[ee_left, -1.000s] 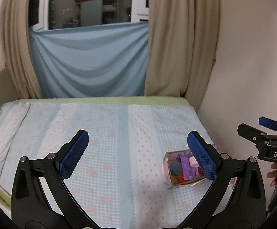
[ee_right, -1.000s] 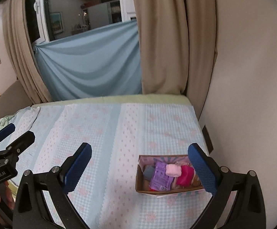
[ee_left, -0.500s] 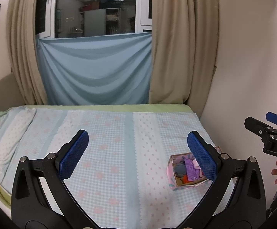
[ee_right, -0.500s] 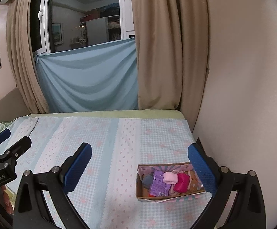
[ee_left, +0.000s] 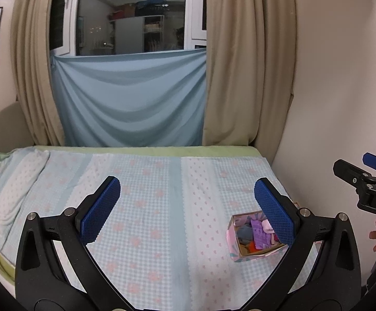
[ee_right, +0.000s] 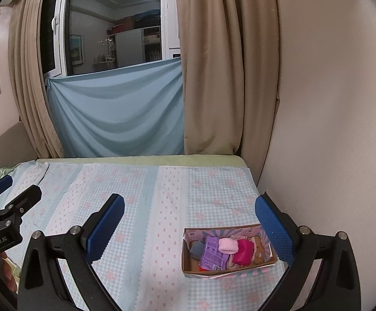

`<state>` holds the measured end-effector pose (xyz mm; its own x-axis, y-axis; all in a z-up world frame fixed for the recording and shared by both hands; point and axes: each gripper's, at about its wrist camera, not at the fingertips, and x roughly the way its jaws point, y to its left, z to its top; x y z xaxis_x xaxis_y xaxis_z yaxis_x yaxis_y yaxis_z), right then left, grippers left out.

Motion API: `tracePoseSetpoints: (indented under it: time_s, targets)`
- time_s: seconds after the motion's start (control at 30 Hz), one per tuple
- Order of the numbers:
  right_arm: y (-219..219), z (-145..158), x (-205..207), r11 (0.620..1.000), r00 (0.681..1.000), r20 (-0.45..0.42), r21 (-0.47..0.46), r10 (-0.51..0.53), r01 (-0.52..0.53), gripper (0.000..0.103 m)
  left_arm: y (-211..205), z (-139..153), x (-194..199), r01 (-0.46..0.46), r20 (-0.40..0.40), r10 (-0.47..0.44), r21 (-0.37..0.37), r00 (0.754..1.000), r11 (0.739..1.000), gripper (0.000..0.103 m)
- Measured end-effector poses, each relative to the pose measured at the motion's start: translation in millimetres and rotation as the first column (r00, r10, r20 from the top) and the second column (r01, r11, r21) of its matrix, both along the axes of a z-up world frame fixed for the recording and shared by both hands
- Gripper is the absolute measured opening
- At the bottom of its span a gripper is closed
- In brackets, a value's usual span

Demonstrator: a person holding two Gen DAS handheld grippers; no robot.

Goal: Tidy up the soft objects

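Both your left gripper (ee_left: pixel 187 210) and right gripper (ee_right: pixel 193 228) are wide and hold nothing. The box (ee_right: pixel 228 252) of soft things lies under your right gripper's right finger; reaching carelessly could tip it.

Your right gripper (ee_right: pixel 188 223) hangs empty, fingers (ee_right: pixel 105 223) wide; the box (ee_right: pixel 201 272) of soft objects (ee_right: pixel 228 246) sits by the right finger.

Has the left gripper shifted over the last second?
Yes. The left gripper has tilted up and drawn back: the window shows far more, and the box looks smaller.
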<state>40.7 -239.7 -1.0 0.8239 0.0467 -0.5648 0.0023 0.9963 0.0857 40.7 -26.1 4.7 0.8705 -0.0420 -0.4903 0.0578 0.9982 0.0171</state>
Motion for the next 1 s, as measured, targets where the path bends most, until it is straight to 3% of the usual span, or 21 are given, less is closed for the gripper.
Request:
tracePoseSetpoints:
  time_s: [1.0]
  targets:
    - [1.8,0.5,0.6,1.0,1.0,0.004,-0.002,0.006,-0.006,0.1,3.1,3.3,-3.3,-0.014,0.009,0.014,0.002,1.0,1.0,0.103]
